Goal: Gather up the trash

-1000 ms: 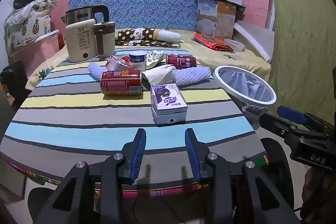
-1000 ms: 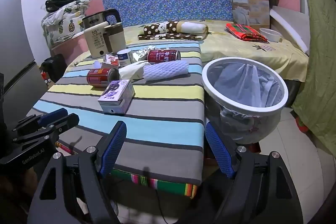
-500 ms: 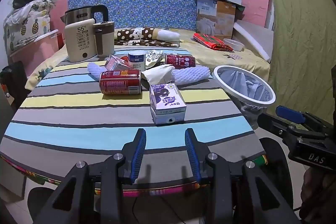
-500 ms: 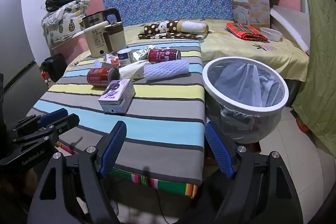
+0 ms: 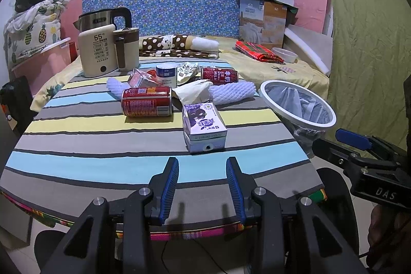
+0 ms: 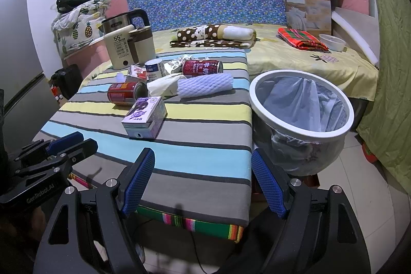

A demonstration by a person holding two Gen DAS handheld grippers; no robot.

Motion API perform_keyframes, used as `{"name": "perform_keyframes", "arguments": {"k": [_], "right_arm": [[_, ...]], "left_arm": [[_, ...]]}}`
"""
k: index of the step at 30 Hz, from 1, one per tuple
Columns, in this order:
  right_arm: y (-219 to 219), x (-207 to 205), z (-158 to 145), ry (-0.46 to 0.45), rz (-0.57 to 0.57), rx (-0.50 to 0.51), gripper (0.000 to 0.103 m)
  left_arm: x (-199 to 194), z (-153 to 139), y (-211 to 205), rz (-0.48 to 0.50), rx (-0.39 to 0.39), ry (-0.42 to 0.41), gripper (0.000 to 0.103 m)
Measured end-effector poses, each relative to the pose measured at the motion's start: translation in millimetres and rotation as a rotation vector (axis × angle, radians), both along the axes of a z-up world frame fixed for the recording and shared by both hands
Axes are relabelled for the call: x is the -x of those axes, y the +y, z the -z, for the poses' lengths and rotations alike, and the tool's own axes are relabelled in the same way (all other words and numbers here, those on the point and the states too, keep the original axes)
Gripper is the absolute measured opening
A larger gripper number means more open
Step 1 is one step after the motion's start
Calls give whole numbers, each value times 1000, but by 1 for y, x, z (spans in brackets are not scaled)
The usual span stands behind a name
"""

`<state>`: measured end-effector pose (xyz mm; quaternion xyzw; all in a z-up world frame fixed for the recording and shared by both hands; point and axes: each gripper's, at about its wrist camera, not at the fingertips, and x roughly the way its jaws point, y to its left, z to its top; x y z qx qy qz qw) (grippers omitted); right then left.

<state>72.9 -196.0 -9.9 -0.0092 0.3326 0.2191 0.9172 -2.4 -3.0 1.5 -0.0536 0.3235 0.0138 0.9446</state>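
Trash lies on a striped table (image 5: 77, 145): a purple milk carton (image 5: 204, 127) nearest, a red can (image 5: 146, 101) on its side, a second red can (image 5: 219, 75), white foam netting (image 5: 232, 92), crumpled paper (image 5: 192, 91), a small blue-white tin (image 5: 166, 73) and wrappers. A white-rimmed bin (image 6: 300, 120) with a plastic liner stands right of the table. My left gripper (image 5: 203, 181) is open and empty at the table's near edge, in line with the carton (image 6: 145, 117). My right gripper (image 6: 203, 179) is open wide and empty, between table and bin.
A beige kettle (image 5: 102, 53) and a brown-lidded cup (image 5: 127, 48) stand at the table's far left. Behind is a bed (image 6: 295, 60) with a dotted pillow, red cloth, a bowl and a cardboard box. A green curtain (image 5: 367, 43) hangs on the right.
Both grippers have drifted very slightly; the view is almost the same. Nothing was picked up or moved on the table.
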Motion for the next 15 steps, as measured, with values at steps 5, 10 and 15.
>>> {"name": "perform_keyframes", "arguments": {"k": [5, 10, 15], "right_arm": [[0, 0, 0, 0, -1, 1, 79], [0, 0, 0, 0, -1, 1, 79], [0, 0, 0, 0, -1, 1, 79]], "left_arm": [[0, 0, 0, -1, -1, 0, 38], [0, -1, -1, -1, -3, -2, 38], [1, -1, -1, 0, -3, -3, 38]]}}
